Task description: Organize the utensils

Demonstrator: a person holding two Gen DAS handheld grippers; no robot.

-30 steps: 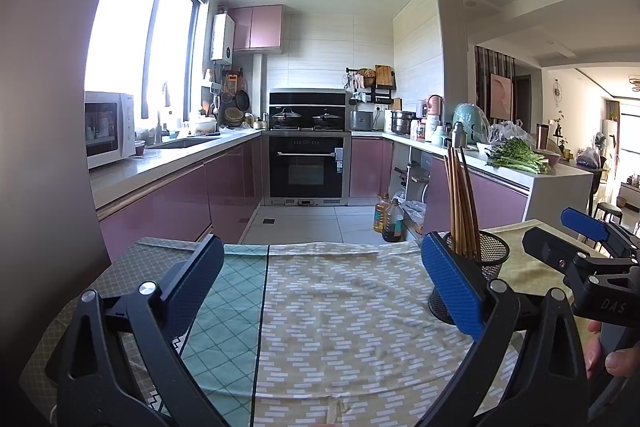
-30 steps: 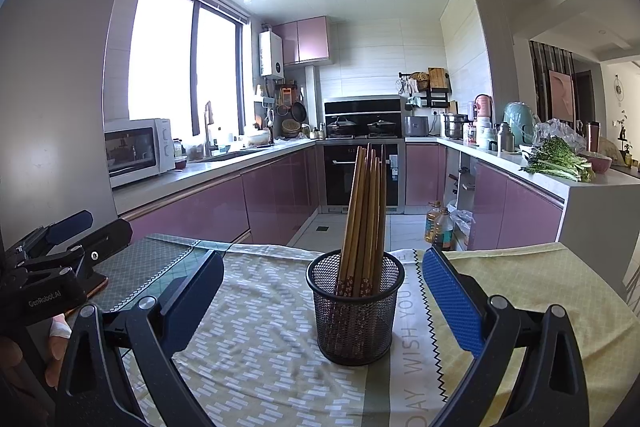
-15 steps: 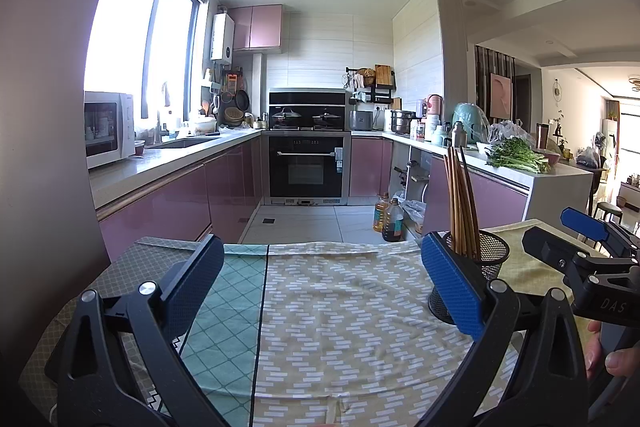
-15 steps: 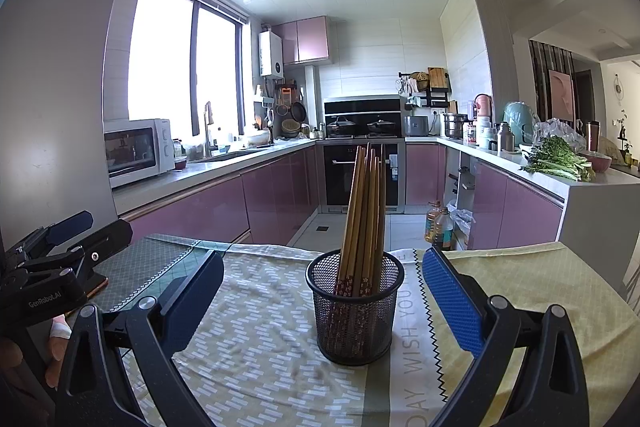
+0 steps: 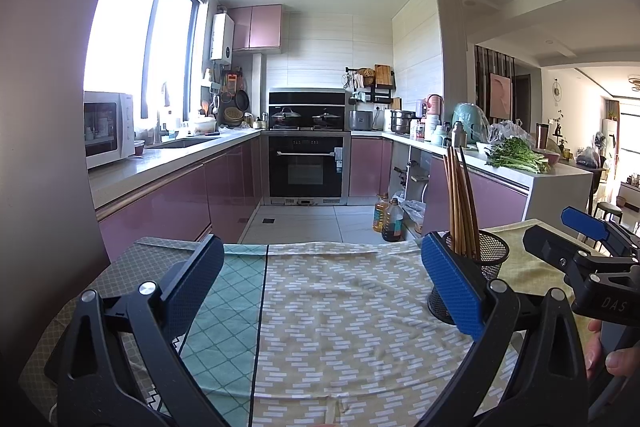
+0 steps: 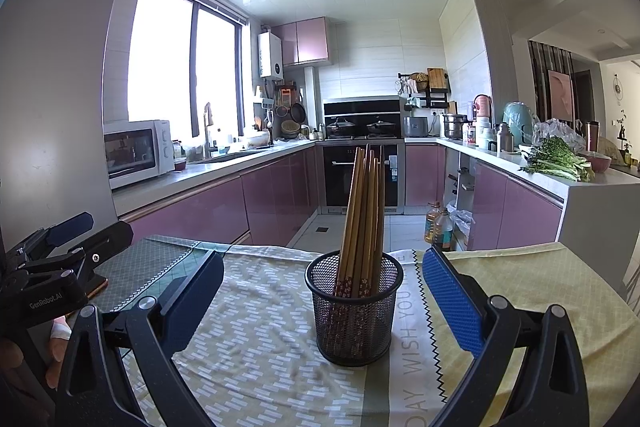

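Where patterned cloth [image 6: 260, 355] covers table – both tongs [image 5: 320, 287] [image 6: 320, 291] spread wide, empty – kitchen behind

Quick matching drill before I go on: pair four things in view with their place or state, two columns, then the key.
1. wooden chopsticks
2. black mesh cup
3. white microwave oven
4. bunch of leafy greens

A. on the left kitchen counter
B. on the patterned tablecloth, between the right gripper's open jaws
C. on the right counter
D. standing upright in the cup

Pairs: 1-D, 2-B, 3-A, 4-C
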